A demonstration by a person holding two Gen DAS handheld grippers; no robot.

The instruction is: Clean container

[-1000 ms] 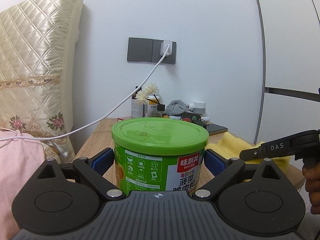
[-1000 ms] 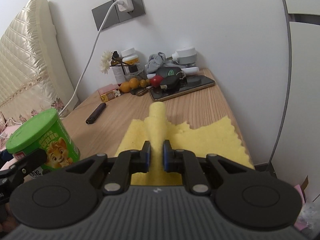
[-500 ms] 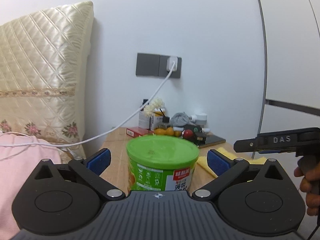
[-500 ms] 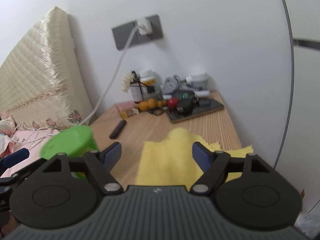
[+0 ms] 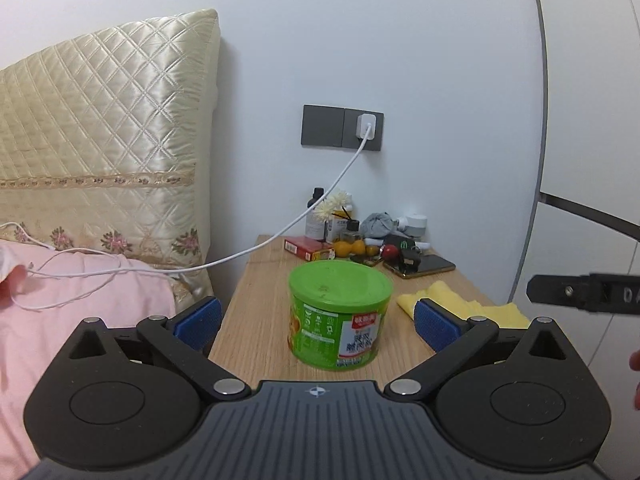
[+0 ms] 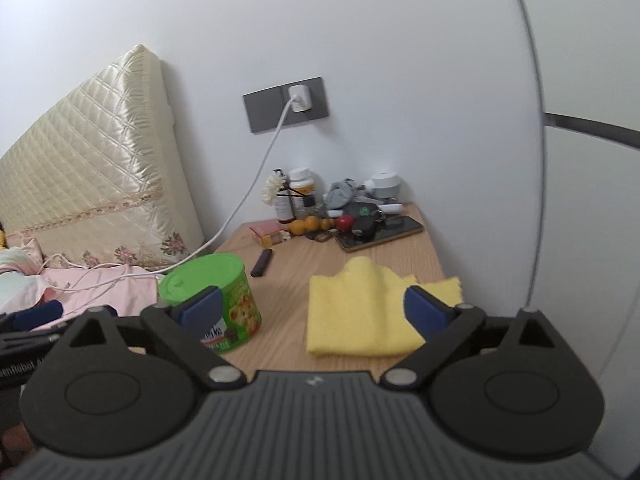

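A: Entry. The can (image 5: pixel 340 316) stands upright near the front edge of the bedside table (image 5: pixel 256 300), toward its left side, lid on. Compared with a second back, it looks farther off in the left wrist view and sits clear of both pads.

B: So the left gripper (image 5: pixel 316 318) has let it go?

A: Its jaws are wide, nothing pressed between them; they widened slightly and backed away. The right gripper (image 6: pixel 312 308) changed more: it was pinched on a fold of the yellow cloth (image 6: pixel 360 312), and its jaws have just been opening. They now stand wide and empty, and the cloth lies slack on the table toward the right front corner, one ridge still raised down its middle.

B: Reading for the task?

A: My judgement: wiping is finished, both tools released and pulled back. Could also be a pause before regripping.

B: Can's condition?

A: Green lid, a few small dark specks near its centre. Green printed label with a red-and-white panel and a cartoon lion. No dents visible. Whether the specks are dirt, I can't tell.
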